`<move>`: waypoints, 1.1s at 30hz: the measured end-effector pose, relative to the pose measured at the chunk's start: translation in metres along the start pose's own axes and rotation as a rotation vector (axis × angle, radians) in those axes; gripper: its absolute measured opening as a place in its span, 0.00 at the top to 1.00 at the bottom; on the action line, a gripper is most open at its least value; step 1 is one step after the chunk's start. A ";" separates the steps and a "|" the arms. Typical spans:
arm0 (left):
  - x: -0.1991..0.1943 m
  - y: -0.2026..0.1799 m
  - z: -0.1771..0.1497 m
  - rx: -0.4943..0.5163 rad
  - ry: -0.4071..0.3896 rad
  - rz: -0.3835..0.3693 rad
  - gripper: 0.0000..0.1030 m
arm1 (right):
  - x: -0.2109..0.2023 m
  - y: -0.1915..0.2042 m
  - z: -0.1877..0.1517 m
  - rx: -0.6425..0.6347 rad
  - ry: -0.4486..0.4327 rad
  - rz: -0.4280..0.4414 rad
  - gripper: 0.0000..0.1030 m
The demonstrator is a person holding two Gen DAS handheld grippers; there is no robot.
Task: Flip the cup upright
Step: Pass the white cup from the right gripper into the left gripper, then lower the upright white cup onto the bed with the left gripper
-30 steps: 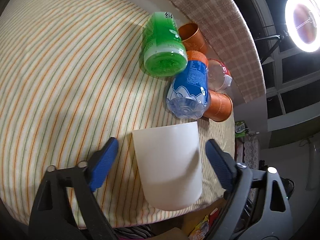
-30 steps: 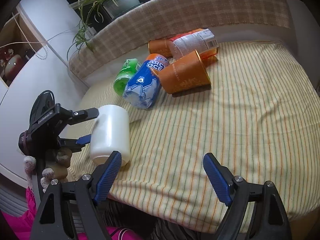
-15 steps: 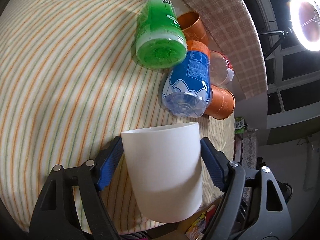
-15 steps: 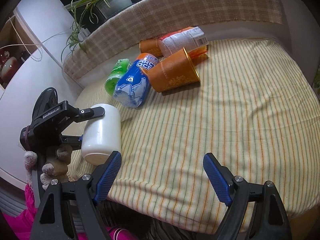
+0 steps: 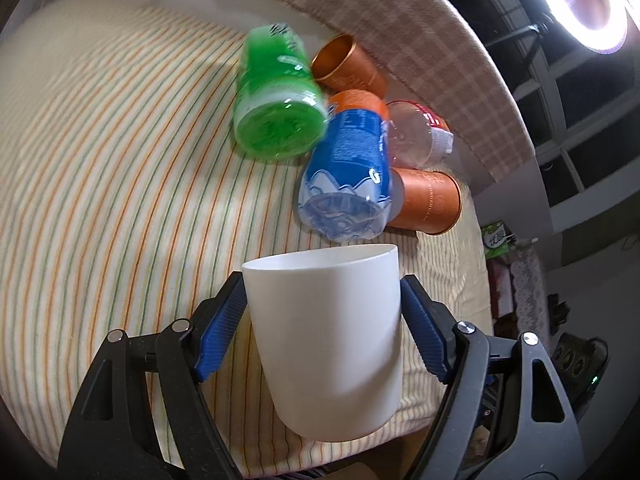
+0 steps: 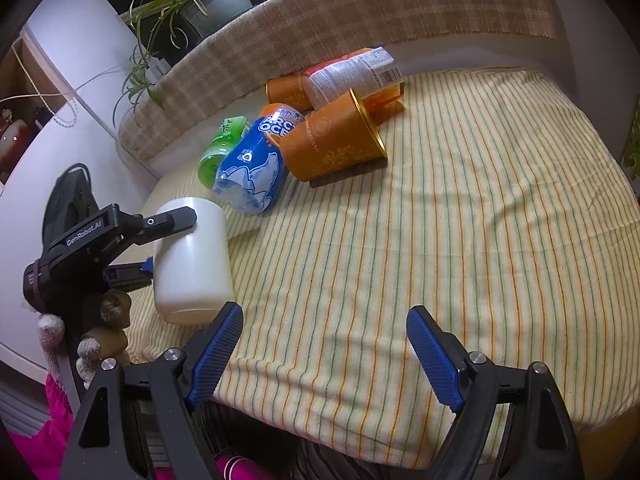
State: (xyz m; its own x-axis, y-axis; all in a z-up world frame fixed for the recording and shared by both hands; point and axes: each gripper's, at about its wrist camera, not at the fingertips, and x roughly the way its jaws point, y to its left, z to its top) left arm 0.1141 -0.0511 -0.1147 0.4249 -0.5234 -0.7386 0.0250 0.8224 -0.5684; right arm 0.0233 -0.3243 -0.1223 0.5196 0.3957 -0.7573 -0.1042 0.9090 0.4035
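Here we find our left gripper (image 5: 322, 312) clamped on the white cup (image 5: 326, 344), one blue pad (image 5: 222, 330) pressed flat on each side of the cup's wall. In the right wrist view the cup (image 6: 192, 260) lies tilted with its closed base toward that camera and its mouth pointing away toward the heap of bottles, at the left edge of the striped cloth (image 6: 460, 240); whether it rests on the cloth or hangs just above it, we cannot tell. The left gripper (image 6: 148, 246) reaches in from the left, roughly level, with gloved fingers (image 6: 100, 320) wrapped around its handle below. Our right gripper (image 6: 324, 344) hovers over the near edge of the cloth, its jaws spread wide with nothing between them, well apart from the cup. Beyond the cup lie a blue bottle (image 5: 348, 168), a green bottle (image 5: 276, 108), two orange cups (image 6: 332, 144) and a clear bottle with a white label (image 6: 352, 74), all on their sides and touching.
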 end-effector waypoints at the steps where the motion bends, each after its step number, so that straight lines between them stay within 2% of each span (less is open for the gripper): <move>1: -0.001 -0.003 0.000 0.019 -0.012 0.010 0.24 | 0.000 0.000 0.000 0.002 0.001 0.001 0.17; 12: -0.018 -0.033 -0.007 0.198 -0.140 0.108 0.24 | -0.002 -0.004 -0.001 0.016 -0.003 0.000 0.17; 25: -0.013 -0.064 -0.026 0.429 -0.274 0.260 0.24 | -0.004 -0.006 0.000 0.027 -0.007 -0.005 0.16; 33: -0.011 -0.070 -0.034 0.483 -0.285 0.280 0.24 | -0.005 -0.006 0.000 0.029 -0.010 -0.005 0.16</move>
State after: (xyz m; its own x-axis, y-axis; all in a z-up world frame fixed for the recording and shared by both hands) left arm 0.0766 -0.1102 -0.0788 0.6974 -0.2486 -0.6722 0.2561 0.9624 -0.0903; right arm 0.0216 -0.3318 -0.1212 0.5286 0.3899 -0.7540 -0.0770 0.9066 0.4148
